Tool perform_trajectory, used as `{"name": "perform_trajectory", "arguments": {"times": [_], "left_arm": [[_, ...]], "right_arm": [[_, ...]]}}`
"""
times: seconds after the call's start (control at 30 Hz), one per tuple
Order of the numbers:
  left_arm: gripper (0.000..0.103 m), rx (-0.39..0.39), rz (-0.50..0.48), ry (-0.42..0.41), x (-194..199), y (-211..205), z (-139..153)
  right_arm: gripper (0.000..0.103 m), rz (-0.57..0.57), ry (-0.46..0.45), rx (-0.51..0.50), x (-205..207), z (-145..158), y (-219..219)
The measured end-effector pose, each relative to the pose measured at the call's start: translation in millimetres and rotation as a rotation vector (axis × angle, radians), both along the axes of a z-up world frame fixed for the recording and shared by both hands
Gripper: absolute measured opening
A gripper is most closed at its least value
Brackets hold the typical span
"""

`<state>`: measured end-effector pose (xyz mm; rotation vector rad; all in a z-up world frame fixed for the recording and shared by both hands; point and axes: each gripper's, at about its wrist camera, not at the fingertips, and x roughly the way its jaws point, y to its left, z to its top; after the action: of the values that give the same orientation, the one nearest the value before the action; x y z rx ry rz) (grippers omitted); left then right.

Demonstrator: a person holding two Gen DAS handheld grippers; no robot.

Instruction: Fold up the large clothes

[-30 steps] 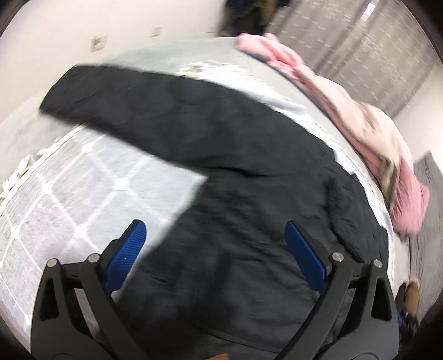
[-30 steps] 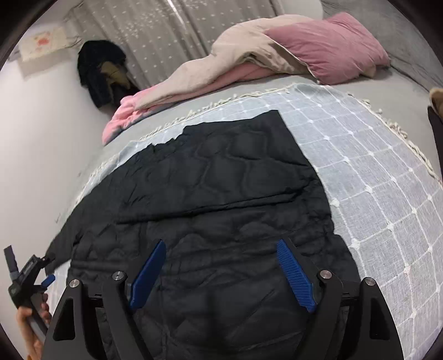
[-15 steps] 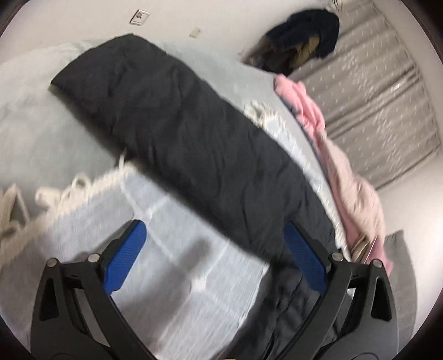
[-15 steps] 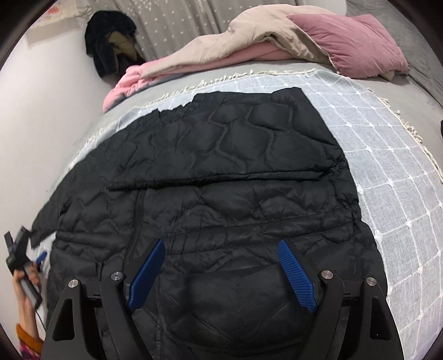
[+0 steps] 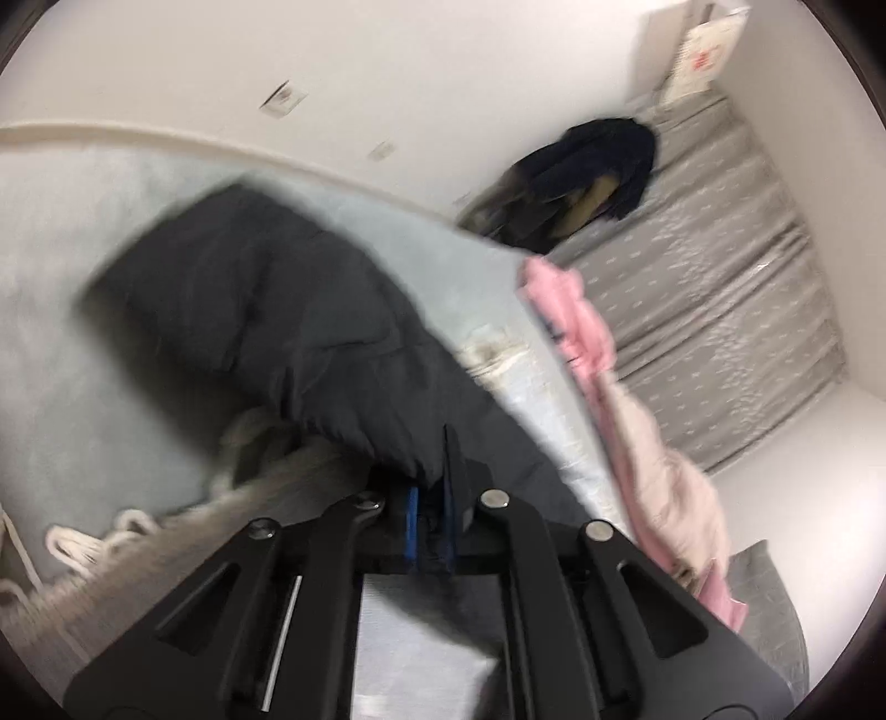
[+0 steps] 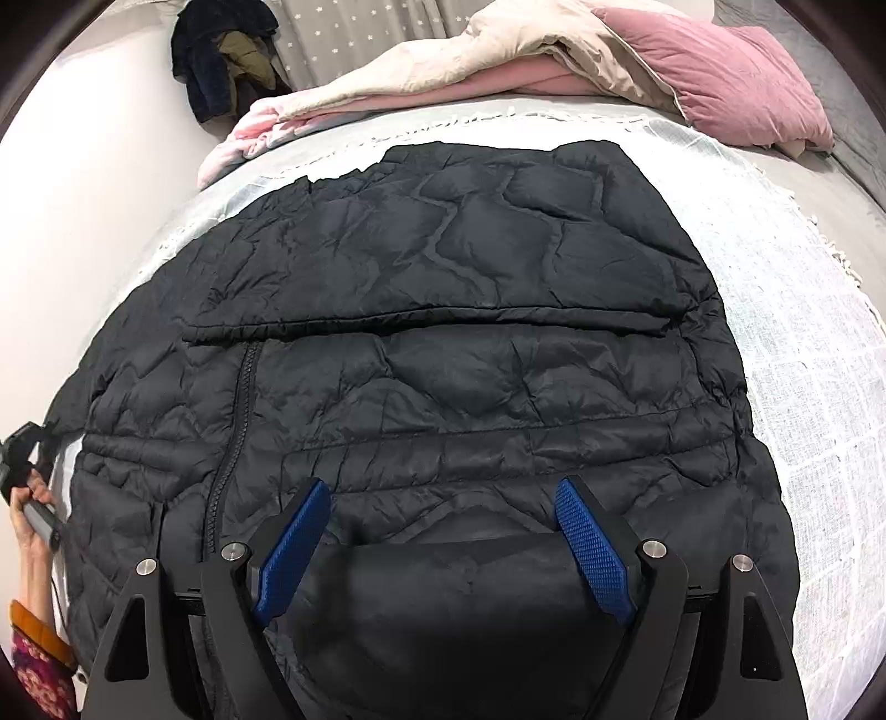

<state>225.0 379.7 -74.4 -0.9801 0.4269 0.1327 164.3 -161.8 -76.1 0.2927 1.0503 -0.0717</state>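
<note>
A black quilted jacket (image 6: pixel 443 343) is spread flat on a pale checked throw (image 6: pixel 803 354) that covers the bed (image 6: pixel 847 183). One sleeve (image 6: pixel 443 255) is folded across the chest, its lower edge running straight from side to side above the zipper (image 6: pixel 232 437), which runs down the jacket's left part in the right wrist view. The right tool (image 6: pixel 443 545) is held wide open over the jacket's near edge, its blue-padded fingers (image 6: pixel 595 548) set well apart with a smooth dark fold of the jacket between them; whether the pads touch the fabric cannot be told. The left tool (image 5: pixel 431 523) is closed on the edge of the jacket's other sleeve (image 5: pixel 288 310), the blue pads pressed together with dark fabric pinched between them. That sleeve is seen, blurred, stretching away from the left tool over the throw's fringed edge (image 5: pixel 111 531) and the light bed surface toward the wall. In the right wrist view the left tool (image 6: pixel 22 459) appears at the far left edge, gripped by the person's hand (image 6: pixel 30 515) beside the jacket's side. A pink and cream duvet (image 6: pixel 498 66) is bunched along the far side of the bed, with a mauve pillow-like end (image 6: pixel 736 83) at the right. Dark clothes (image 6: pixel 221 50) are hung against a grey dotted curtain (image 5: pixel 720 332) beyond the bed. A small calendar-like sheet (image 5: pixel 703 55) is fixed high on the wall.
</note>
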Motion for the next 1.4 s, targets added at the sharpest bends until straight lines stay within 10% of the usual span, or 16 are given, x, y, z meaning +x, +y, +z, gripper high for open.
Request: {"name": "perform_trajectory", "arguments": {"times": [0.43, 0.67, 0.87, 1.0, 1.13, 1.4], "left_arm": [[0.006, 0.271, -0.342, -0.216, 2, -156, 117], [0.006, 0.487, -0.615, -0.124, 18, -267, 102], [0.008, 0.704, -0.891, 0.112, 30, -338, 38], [0.018, 0.679, -0.929, 0.188, 22, -333, 13], [0.072, 0.544, -0.926, 0.168, 7, -313, 28], [0.078, 0.703, -0.919, 0.168, -34, -317, 49]], "right_arm": [[0.085, -0.034, -0.042, 0.03, -1, 11, -5], [0.085, -0.073, -0.057, 0.045, -2, 16, -13], [0.085, -0.097, -0.056, 0.063, -2, 16, -19], [0.085, -0.101, -0.059, 0.07, -5, 17, -18], [0.085, -0.099, -0.061, 0.062, -9, 18, -15], [0.085, -0.096, -0.071, 0.08, -14, 22, -6]]}}
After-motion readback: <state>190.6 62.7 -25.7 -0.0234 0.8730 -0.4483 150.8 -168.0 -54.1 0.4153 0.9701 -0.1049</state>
